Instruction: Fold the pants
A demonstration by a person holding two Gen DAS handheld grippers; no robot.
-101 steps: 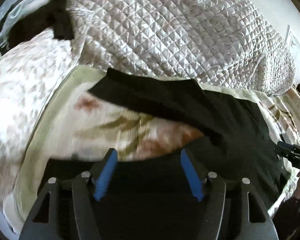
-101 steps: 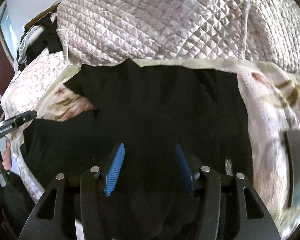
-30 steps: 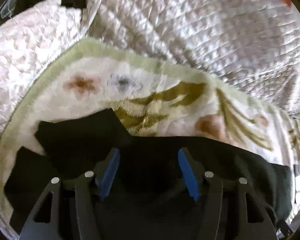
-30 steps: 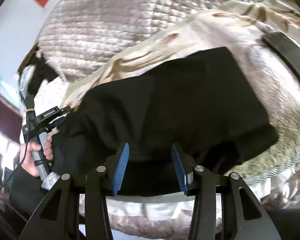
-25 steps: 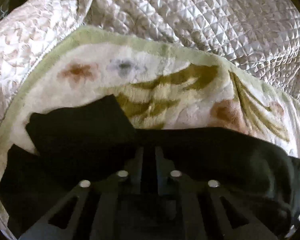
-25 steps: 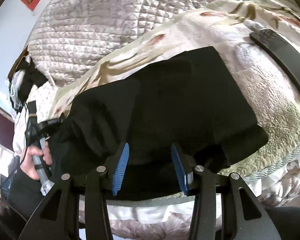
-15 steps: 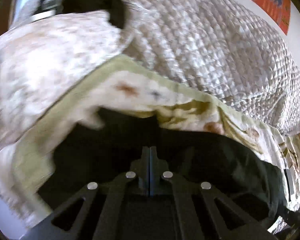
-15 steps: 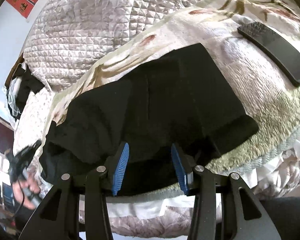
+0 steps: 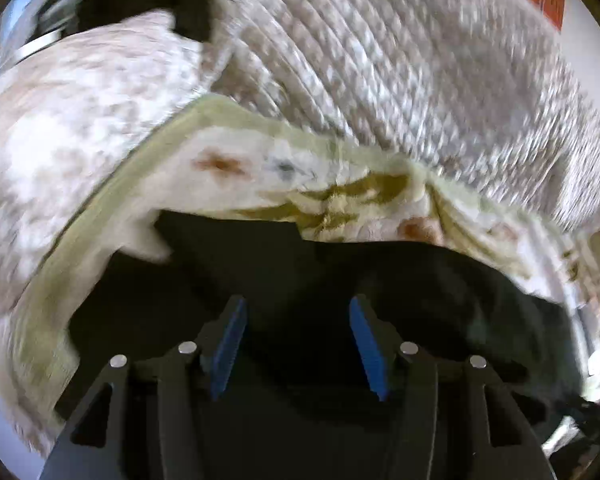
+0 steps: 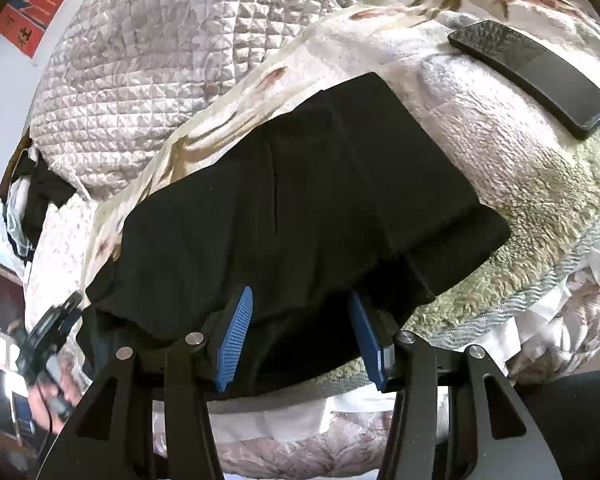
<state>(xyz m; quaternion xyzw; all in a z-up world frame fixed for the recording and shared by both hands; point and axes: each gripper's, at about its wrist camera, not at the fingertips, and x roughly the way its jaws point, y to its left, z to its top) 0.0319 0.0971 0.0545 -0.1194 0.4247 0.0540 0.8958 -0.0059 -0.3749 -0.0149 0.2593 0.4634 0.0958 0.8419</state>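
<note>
On a floral blanket (image 10: 500, 152) lie black pants (image 10: 300, 184); each gripper (image 9: 298, 340) (image 10: 300, 332) gapes, just parted wider.

Each gripper, the left gripper (image 9: 298, 334) and the right gripper (image 10: 300, 334), has black angular arms with round silver screws. The fingers (image 10: 236, 338) carry blue ribbed pads. A thin black cable hangs at the person's hand (image 10: 50, 394).

I'm working in a home bedroom: a bed with a quilted cover (image 10: 148, 60), a floral fleece blanket (image 10: 500, 168), and a red wall hanging (image 10: 24, 20).
</note>
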